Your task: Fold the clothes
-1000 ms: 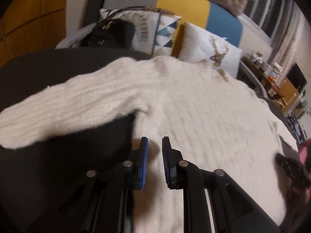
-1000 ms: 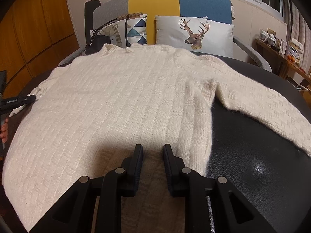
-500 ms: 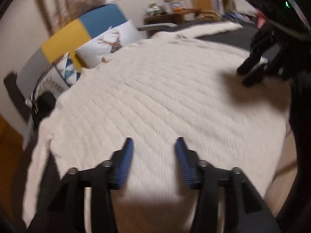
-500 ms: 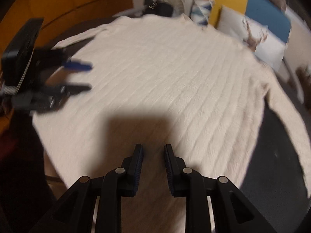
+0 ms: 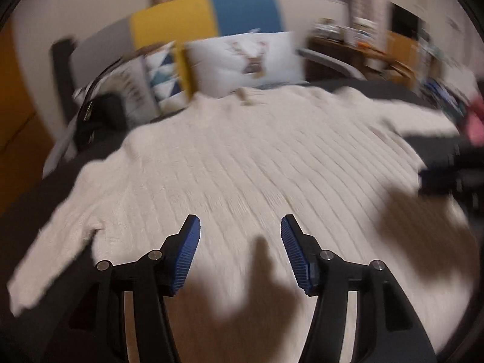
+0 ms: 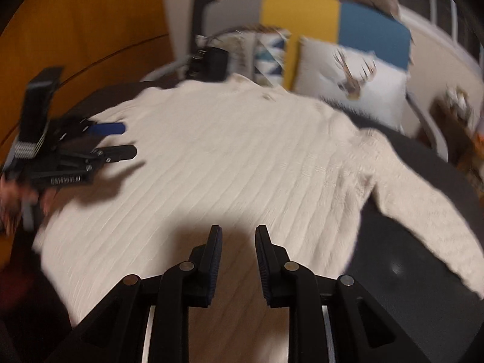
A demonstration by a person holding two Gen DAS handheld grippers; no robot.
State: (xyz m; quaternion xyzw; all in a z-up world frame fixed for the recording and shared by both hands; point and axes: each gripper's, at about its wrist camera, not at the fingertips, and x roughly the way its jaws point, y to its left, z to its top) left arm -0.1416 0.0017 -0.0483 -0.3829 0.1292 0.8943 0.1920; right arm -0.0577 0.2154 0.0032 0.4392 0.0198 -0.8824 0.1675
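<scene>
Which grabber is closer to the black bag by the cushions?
Left. The left gripper hovers over the sweater's side nearest the black bag. The right gripper hangs over the sweater's bottom hem, farther from it.

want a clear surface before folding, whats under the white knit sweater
The cream ribbed knit sweater lies spread flat on a dark, smooth tabletop, bare beside its sleeve. Whatever lies beneath the sweater's body is covered and cannot be seen.
</scene>
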